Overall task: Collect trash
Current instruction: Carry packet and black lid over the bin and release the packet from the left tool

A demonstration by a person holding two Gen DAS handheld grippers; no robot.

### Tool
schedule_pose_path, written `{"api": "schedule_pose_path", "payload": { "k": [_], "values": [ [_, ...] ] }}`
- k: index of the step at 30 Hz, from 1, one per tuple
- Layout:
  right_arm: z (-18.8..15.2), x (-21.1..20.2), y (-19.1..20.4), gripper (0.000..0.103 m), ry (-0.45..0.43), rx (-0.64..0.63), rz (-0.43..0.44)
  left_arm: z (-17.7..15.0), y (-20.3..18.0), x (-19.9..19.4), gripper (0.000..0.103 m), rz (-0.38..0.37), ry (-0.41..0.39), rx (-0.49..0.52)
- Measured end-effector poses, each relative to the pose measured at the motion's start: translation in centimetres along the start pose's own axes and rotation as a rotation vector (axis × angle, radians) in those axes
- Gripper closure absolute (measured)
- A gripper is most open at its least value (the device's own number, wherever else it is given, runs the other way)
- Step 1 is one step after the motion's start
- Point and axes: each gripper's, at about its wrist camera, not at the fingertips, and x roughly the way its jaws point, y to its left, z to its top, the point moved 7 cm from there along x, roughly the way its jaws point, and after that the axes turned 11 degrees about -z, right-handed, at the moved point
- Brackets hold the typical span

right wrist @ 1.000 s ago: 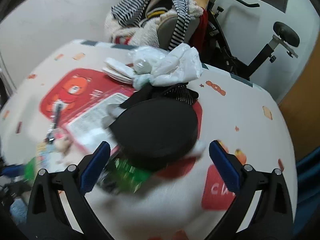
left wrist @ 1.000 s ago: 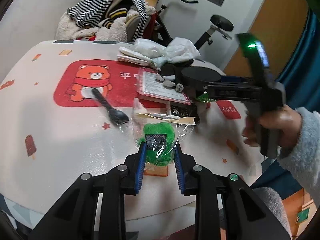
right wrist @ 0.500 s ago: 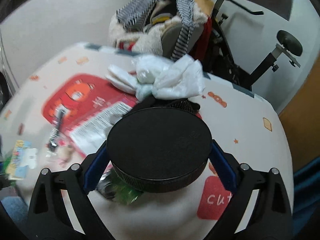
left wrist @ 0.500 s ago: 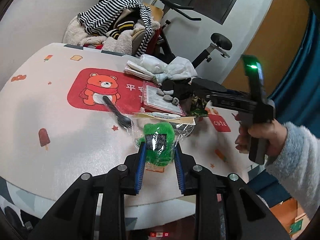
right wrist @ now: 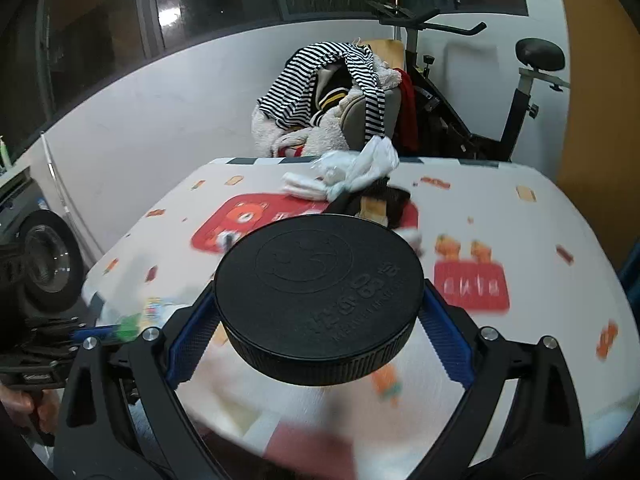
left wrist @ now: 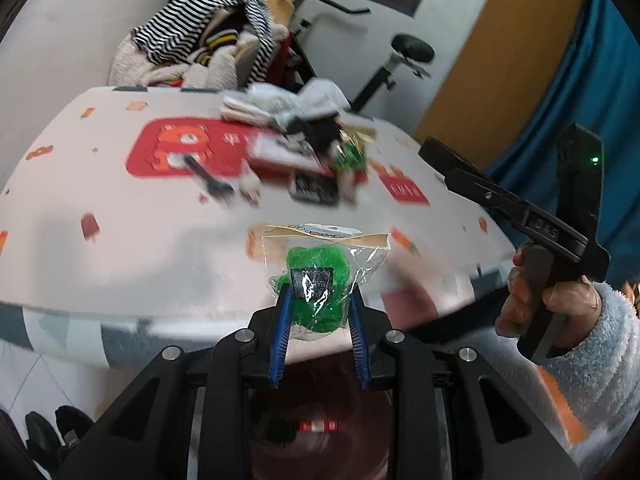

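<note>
Both claws have lifted back from the counter (left wrist: 168, 256): left claw (left wrist: 318, 326) grips a bag (left wrist: 320, 276), right claw (right wrist: 318, 330) a lid (right wrist: 320, 300), ready for binning.

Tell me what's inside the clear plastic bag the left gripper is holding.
The clear plastic bag holds a bunched green mesh wad with a dark label. The left gripper covers the wad's lower sides, so nothing more can be seen there.

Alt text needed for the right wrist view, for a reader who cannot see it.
The right tongs grip a round black lid by its edges, above a white patterned table. Crumpled white tissues lie at the table's far edge, with striped clothing on a chair beyond.
</note>
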Motion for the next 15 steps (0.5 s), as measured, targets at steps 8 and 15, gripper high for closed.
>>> {"api": "schedule_pose_path", "payload": {
  "k": [8,15],
  "values": [
    [-6.3,-4.2,0.7,0.010,0.015,0.035,0.016,-7.4,-3.0,1.2,0.076,0.021,0.144,0.065],
    [-10.3,-4.8,0.9,0.010,0.065,0.059,0.015,-11.6,-2.9,3.8,0.076,0.035,0.241,0.064]
  ]
}}
